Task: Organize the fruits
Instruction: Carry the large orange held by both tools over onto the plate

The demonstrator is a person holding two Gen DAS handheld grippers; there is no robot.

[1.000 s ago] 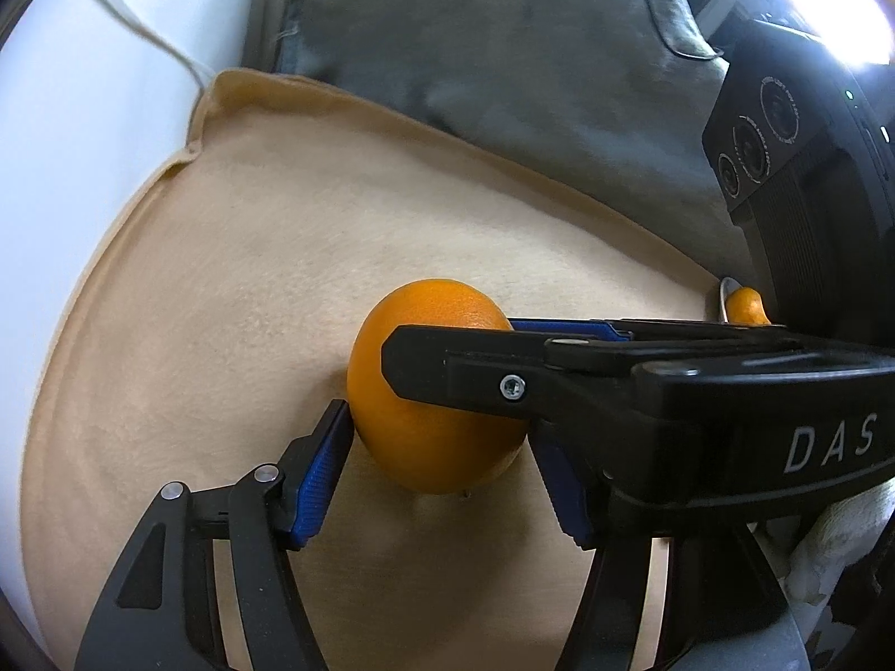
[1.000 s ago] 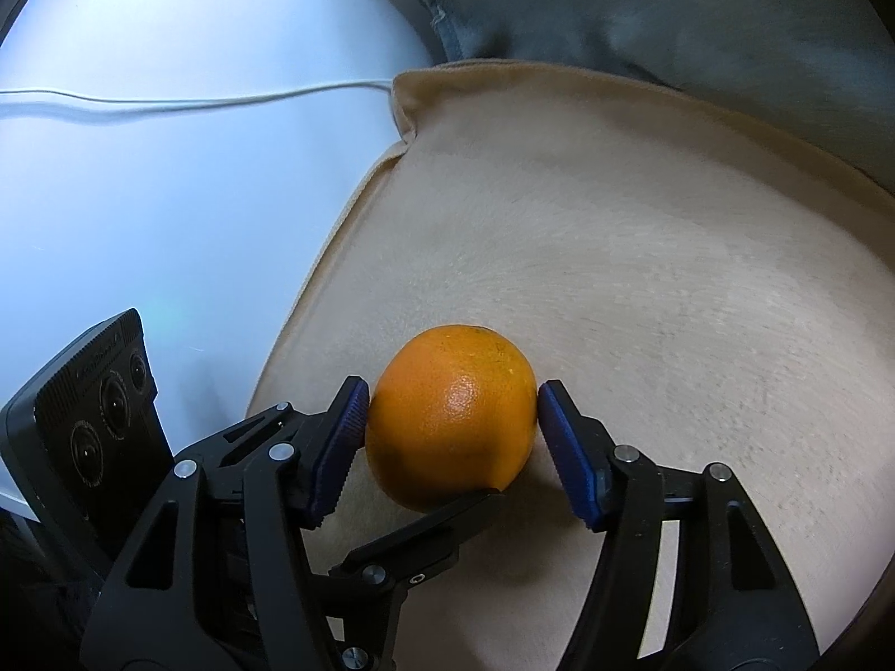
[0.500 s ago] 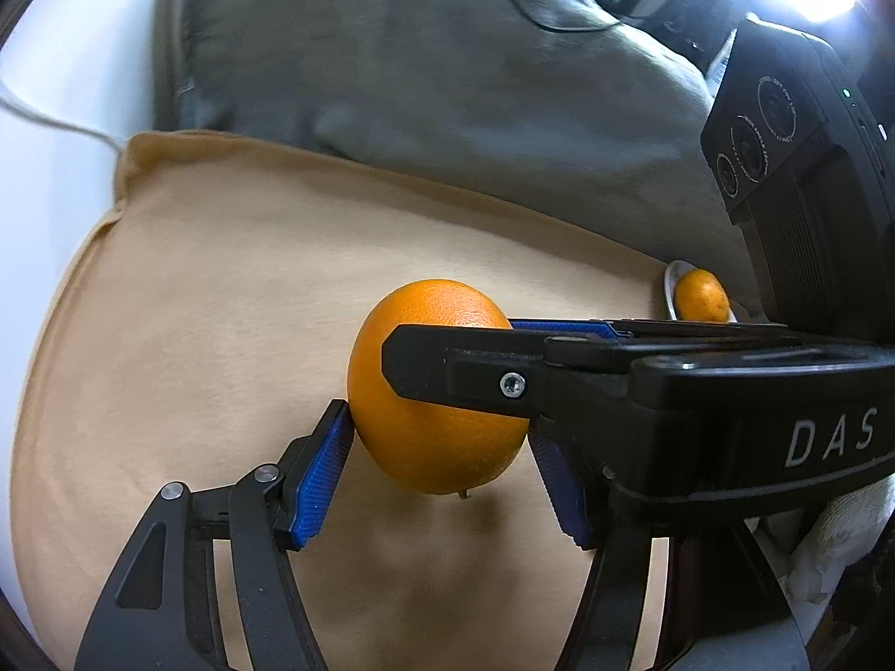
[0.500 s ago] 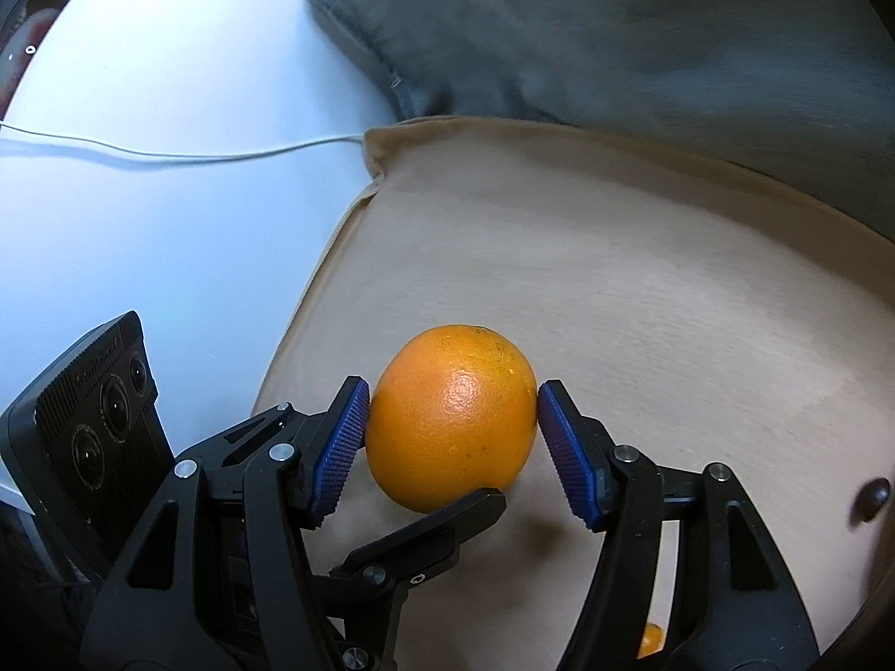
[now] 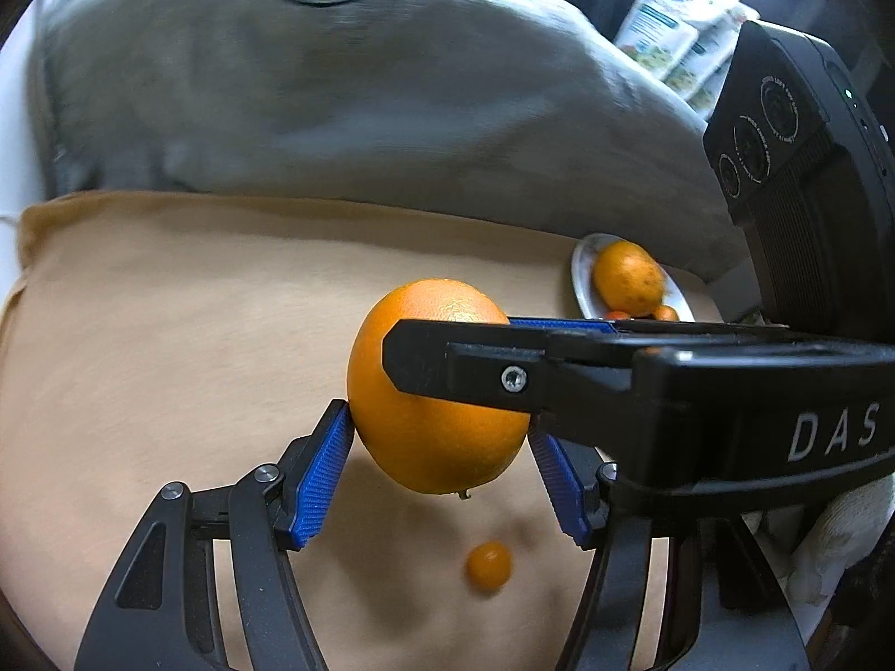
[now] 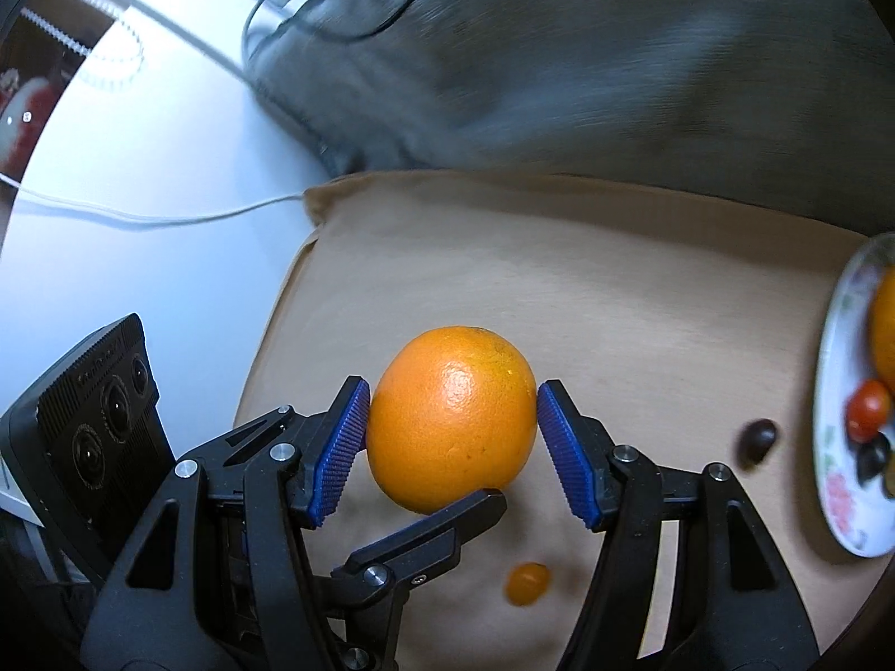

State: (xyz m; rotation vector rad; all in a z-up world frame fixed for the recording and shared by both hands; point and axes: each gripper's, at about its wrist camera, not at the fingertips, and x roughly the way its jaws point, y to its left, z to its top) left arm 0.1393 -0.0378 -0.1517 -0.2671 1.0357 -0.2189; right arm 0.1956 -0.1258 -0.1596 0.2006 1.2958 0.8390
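A large orange (image 5: 430, 391) hangs above the tan cushion (image 5: 168, 346), gripped from both sides. My left gripper (image 5: 442, 458) is shut on it with its blue pads, and my right gripper (image 6: 453, 442) is shut on the same orange (image 6: 453, 419); its finger (image 5: 559, 374) crosses the left wrist view. A white plate (image 5: 582, 285) at the right holds another orange (image 5: 626, 279) and small fruits. In the right wrist view the plate (image 6: 833, 391) holds a red tomato (image 6: 867, 408) and dark fruits.
A small orange fruit (image 5: 488, 566) lies on the cushion below the held orange, also in the right wrist view (image 6: 527, 582). A dark small fruit (image 6: 756, 439) lies beside the plate. A grey pillow (image 5: 335, 100) lies behind. A white cable (image 6: 140, 215) crosses the white surface at left.
Both grippers have lifted the orange higher and swung right. The plate and the small loose fruits on the cushion have come into view.
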